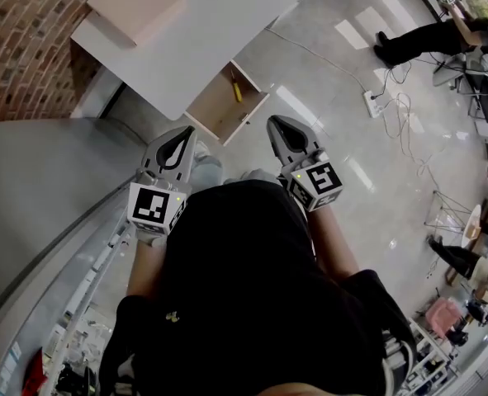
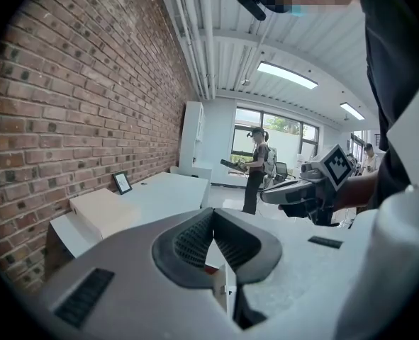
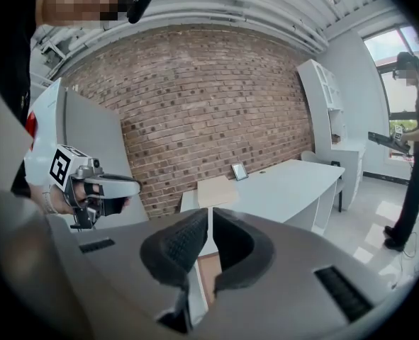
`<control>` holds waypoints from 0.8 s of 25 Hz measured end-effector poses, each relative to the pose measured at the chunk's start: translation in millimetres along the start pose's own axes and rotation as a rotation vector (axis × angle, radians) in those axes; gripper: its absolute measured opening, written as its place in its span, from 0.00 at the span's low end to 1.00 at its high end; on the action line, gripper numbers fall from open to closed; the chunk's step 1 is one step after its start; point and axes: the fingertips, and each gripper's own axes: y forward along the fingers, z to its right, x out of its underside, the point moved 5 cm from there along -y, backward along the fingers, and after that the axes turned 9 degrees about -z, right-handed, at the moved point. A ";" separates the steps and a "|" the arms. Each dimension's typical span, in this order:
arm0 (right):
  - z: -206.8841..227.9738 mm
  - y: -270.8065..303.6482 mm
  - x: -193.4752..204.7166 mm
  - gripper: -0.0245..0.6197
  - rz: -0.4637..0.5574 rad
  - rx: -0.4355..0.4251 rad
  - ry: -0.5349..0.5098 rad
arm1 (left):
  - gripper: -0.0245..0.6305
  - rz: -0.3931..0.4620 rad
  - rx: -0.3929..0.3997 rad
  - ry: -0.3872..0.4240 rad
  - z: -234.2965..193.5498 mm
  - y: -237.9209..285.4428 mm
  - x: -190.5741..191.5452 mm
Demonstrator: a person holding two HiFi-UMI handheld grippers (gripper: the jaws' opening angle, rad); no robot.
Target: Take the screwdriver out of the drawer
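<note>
Left gripper (image 1: 180, 134): jaws fully closed; the ribbed pads (image 2: 191, 239) meet at the tips; nothing between them, nothing touched
Right gripper (image 1: 275, 124): jaws fully closed; the pads (image 3: 177, 243) press together at the tips; nothing held, nothing touched
Gripper arrangement: the two are held side by side and apart, in front of the person's body, tips pointing toward the desk and slightly downward
Drawer (image 1: 213, 115): stands open below the edge of the white desk (image 1: 186, 52); ahead of both sets of tips, roughly between their lines; clear of both grippers
Screwdriver (image 1: 236, 89): yellow handle; lies inside the drawer, in the part farther from the grippers; beyond both tips, well apart from either
Box (image 1: 136, 5): flat, beige; rests on the desk top, ahead of the left gripper and off to its left
Brick wall (image 1: 25, 44): behind the desk, to the left of the left gripper
</note>
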 end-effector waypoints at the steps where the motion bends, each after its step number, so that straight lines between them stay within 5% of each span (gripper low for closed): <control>1: -1.0 7.8 -1.6 0.06 -0.005 0.008 0.001 | 0.04 -0.007 0.009 0.007 -8.1 0.8 -0.1; 20: 55.2 107.8 34.0 0.17 -0.232 0.053 0.044 | 0.04 -0.142 0.020 -0.056 -55.7 41.1 3.3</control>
